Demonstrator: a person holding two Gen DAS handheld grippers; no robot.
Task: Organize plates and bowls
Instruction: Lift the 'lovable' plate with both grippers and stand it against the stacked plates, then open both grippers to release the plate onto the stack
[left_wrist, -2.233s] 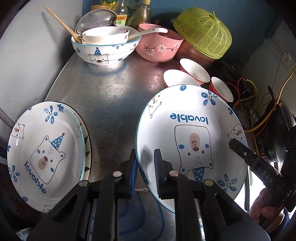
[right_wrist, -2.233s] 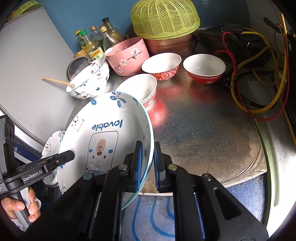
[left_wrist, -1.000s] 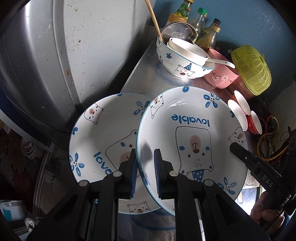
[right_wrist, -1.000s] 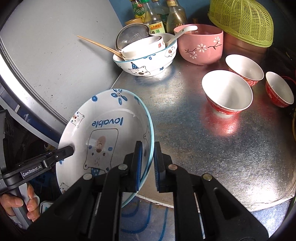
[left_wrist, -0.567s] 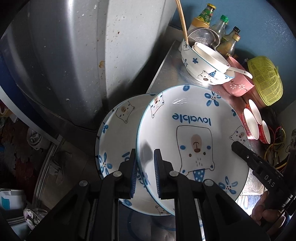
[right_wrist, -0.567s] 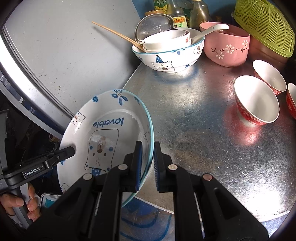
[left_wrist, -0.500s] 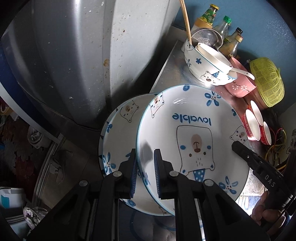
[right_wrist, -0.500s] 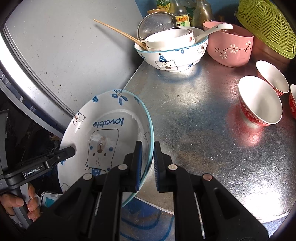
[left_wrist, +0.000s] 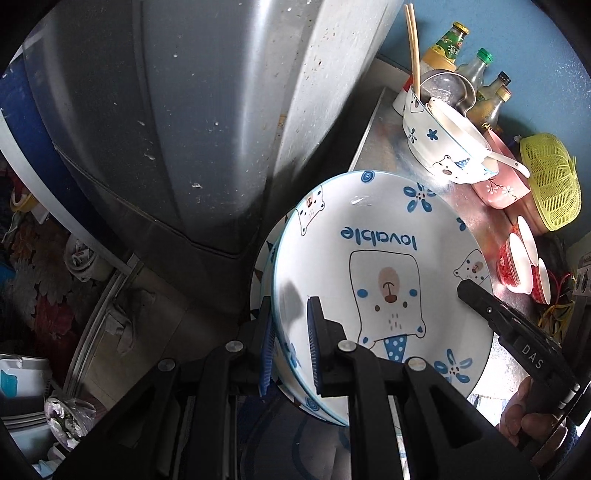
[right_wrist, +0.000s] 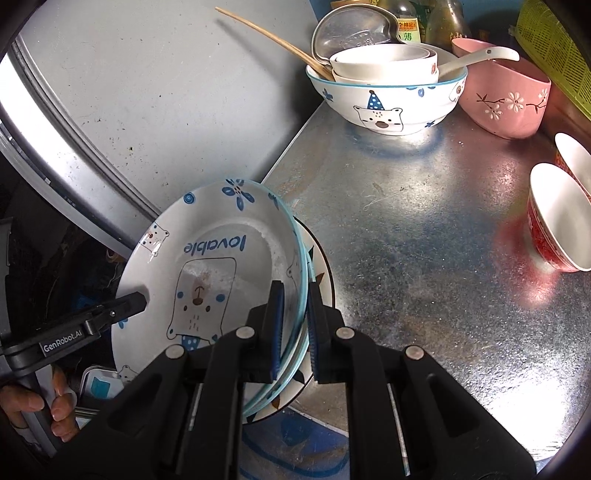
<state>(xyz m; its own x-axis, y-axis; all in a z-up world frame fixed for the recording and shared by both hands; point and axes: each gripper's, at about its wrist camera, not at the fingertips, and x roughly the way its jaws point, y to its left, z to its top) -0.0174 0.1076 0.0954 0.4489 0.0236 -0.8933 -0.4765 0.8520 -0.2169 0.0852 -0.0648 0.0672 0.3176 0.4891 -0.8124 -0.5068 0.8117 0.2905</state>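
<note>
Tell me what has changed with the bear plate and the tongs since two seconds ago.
The held bear plate, pinched by both the left tongs and right tongs, was carried leftward across the metal counter and now sits over the stacked plates at its left edge. Both grips stayed shut; the bowls did not move.

Left gripper (left_wrist: 290, 345) clamps bear plate (left_wrist: 384, 280) rim.

Glossy glazed ceramic plate (right_wrist: 207, 258) lies over a mottled, shiny galvanized-metal counter (right_wrist: 424, 236) (wooden chopsticks (right_wrist: 273, 38) matt).
</note>
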